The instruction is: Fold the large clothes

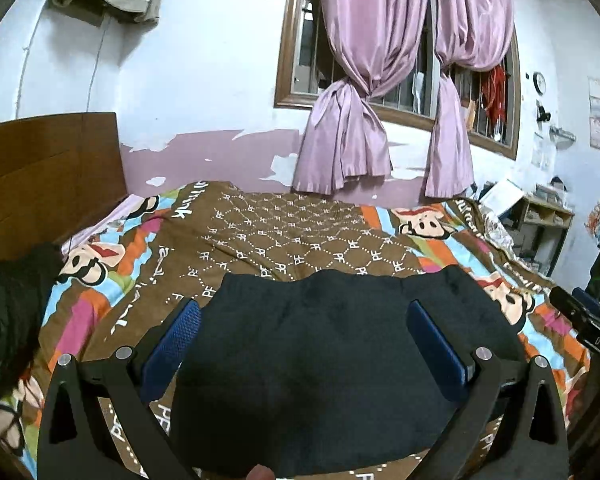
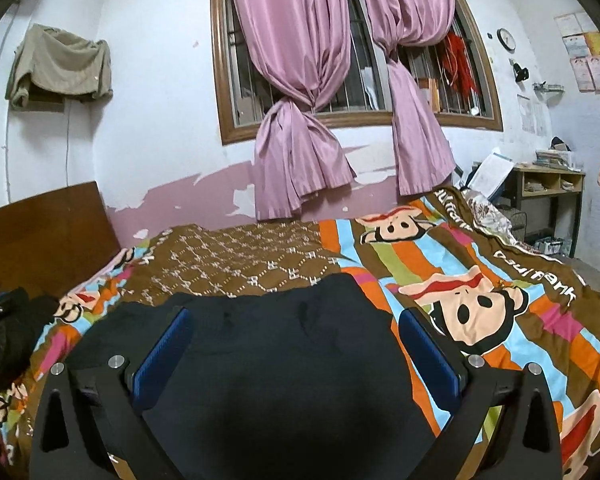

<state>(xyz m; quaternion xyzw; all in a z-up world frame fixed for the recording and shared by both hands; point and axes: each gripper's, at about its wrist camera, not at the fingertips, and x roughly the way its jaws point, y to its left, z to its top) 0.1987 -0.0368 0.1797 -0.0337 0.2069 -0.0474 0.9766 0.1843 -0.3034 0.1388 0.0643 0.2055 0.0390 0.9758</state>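
Lying flat on the cartoon-print bedspread (image 1: 284, 232), the black garment (image 1: 320, 344) sits in a folded block near the bed's front edge, w/ its far edge toward the window (image 1: 400, 92). Left gripper (image 1: 306, 334) hangs over it, jaws spread wide, blue pads (image 1: 176, 344) at either side of the cloth, pinching nothing. Right gripper (image 2: 296, 346) likewise spread, empty, over the garment's right part. Purple curtains (image 2: 300, 92) knotted behind. Dark clothes pile (image 1: 12, 312) at left by the wooden headboard (image 1: 48, 172).

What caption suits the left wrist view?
Open left gripper poised above a dark garment spread on a cartoon-print bedspread.
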